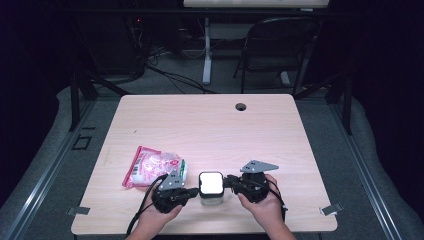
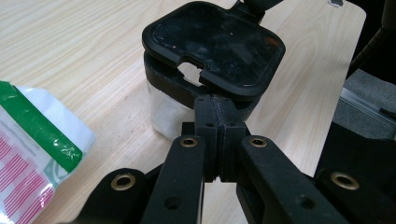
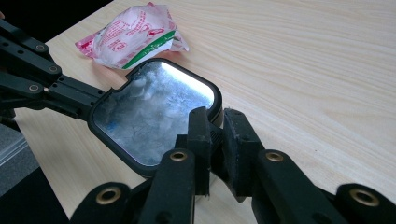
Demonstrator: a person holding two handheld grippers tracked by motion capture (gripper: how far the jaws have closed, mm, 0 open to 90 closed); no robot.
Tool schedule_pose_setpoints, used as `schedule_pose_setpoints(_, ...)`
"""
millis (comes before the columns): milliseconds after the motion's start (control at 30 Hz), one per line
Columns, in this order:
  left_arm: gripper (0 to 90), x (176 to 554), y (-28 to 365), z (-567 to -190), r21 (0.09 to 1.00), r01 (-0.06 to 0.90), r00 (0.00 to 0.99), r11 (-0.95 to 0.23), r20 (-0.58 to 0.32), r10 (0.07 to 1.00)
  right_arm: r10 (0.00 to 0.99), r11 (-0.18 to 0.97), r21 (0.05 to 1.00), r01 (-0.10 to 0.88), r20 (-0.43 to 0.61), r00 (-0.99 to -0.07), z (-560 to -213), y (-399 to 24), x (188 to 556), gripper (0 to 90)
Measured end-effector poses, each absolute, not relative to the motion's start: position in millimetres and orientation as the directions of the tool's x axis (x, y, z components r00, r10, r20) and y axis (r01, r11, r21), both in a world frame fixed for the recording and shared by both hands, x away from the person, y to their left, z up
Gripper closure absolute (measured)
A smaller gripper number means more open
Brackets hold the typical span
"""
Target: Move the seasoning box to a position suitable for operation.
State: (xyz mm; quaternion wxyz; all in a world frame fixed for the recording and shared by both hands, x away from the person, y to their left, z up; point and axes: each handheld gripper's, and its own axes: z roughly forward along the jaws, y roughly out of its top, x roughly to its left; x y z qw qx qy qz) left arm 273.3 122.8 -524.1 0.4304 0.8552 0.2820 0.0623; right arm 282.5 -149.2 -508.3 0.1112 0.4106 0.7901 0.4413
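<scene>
A small clear container (image 1: 211,187) with a black-rimmed lid (image 2: 212,42) stands near the table's front edge, between my two grippers. My left gripper (image 1: 196,190) comes in from the left. In the left gripper view its jaws (image 2: 217,105) are pressed flat together, with their tips against the container just under the lid's rim. Nothing shows between them. My right gripper (image 1: 229,181) meets the container's right side. In the right gripper view its jaws (image 3: 212,121) stand a narrow gap apart, clamped over the edge of the lid (image 3: 154,112).
A pink, white and green packet (image 1: 152,167) lies flat on the wooden table (image 1: 210,125), just left of the container and behind my left gripper. A round cable hole (image 1: 241,106) sits near the far edge. A dark chair (image 1: 280,45) stands beyond the table.
</scene>
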Motion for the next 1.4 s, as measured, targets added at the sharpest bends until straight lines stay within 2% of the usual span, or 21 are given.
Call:
schedule_pose_setpoints(300,89.6,274,122,-522,0.772,0.424,0.836,-0.474,-0.132,0.532,0.749,0.273,0.791,0.547,0.182,-0.637,-509,-149,282,81.0)
schedule_pose_setpoints(467,89.5,273,120,-519,0.777,0.418,0.838,-0.472,-0.129,0.530,0.738,0.276,0.794,0.541,0.186,-0.649,-505,-147,281,75.7)
schedule_pose_setpoints(600,89.4,273,117,-512,0.780,0.403,0.844,-0.479,-0.113,0.525,0.701,0.321,0.808,0.494,0.148,-0.697,-494,-140,276,66.2)
schedule_pose_setpoints(733,89.1,274,116,-508,0.781,0.397,0.845,-0.482,-0.106,0.524,0.693,0.356,0.810,0.466,0.105,-0.713,-489,-138,272,61.2)
schedule_pose_setpoints(800,89.0,275,115,-507,0.783,0.396,0.844,-0.479,-0.106,0.525,0.690,0.358,0.808,0.469,0.110,-0.716,-488,-137,272,60.7)
schedule_pose_setpoints(967,88.7,275,112,-504,0.780,0.395,0.846,-0.485,-0.103,0.523,0.668,0.356,0.827,0.435,0.100,-0.737,-491,-136,267,52.0)
schedule_pose_setpoints(1200,88.4,277,110,-502,0.778,0.397,0.845,-0.487,-0.102,0.526,0.668,0.387,0.818,0.426,0.070,-0.741,-492,-134,263,62.0)
schedule_pose_setpoints(1400,88.1,278,108,-499,0.778,0.394,0.845,-0.489,-0.098,0.525,0.668,0.384,0.808,0.446,0.091,-0.739,-491,-131,260,70.0)
